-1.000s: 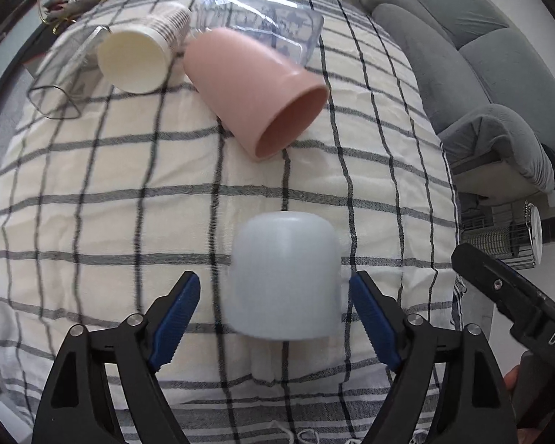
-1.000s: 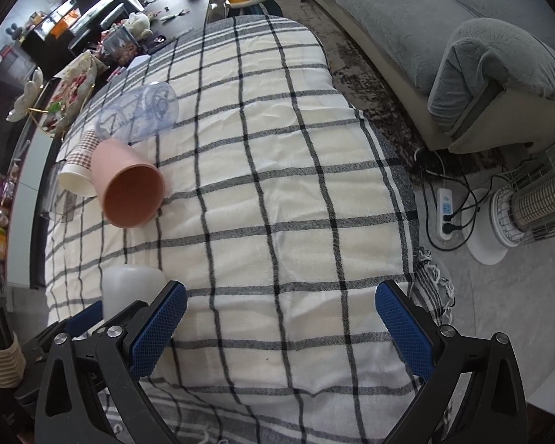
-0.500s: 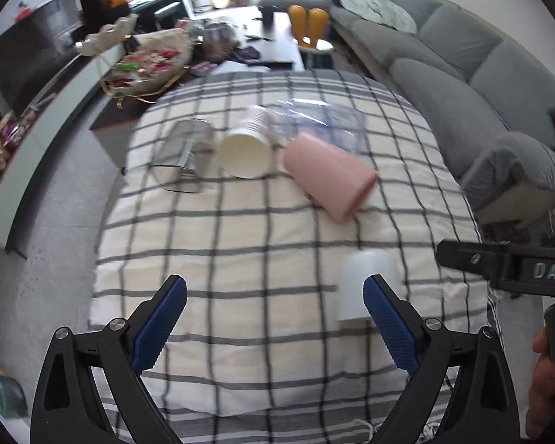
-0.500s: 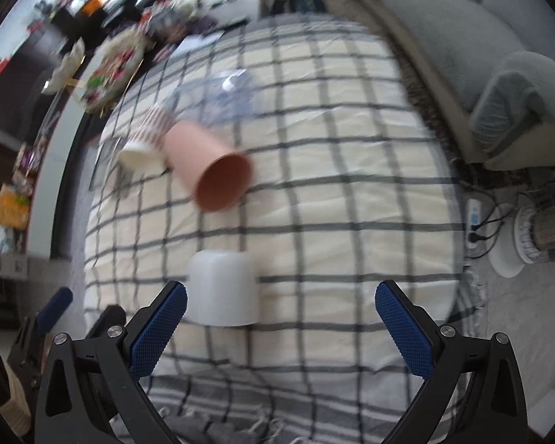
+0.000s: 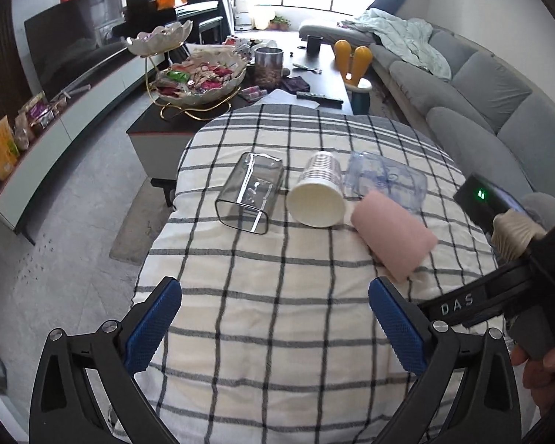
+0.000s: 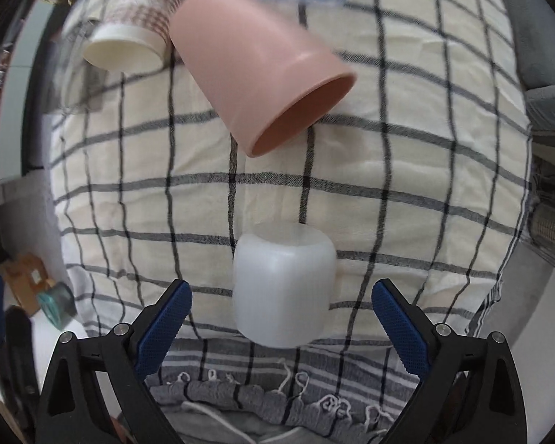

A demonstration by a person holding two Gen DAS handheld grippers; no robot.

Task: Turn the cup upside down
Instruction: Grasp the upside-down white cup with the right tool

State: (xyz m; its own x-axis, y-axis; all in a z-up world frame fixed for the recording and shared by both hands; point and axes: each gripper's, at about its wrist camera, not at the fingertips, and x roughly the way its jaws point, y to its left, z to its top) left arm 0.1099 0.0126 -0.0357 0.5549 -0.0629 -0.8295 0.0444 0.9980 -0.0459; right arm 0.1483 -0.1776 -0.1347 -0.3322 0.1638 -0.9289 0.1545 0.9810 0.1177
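The white cup (image 6: 283, 288) stands upside down on the checked cloth (image 6: 407, 155), near its fringed front edge, its flat base up. The right gripper (image 6: 281, 314) has its jaws wide apart, 1 blue pad on each side of the cup, neither touching it. Beyond it a pink cup (image 6: 255, 70) lies on its side, mouth toward the camera, just beside a paper cup (image 6: 129, 42) also on its side. The left gripper (image 5: 275, 325) is held higher, jaws spread and holding nothing; its view shows a glass (image 5: 249, 198), the paper cup (image 5: 316, 194), a clear plastic cup (image 5: 386, 181) and the pink cup (image 5: 394, 238) in a row
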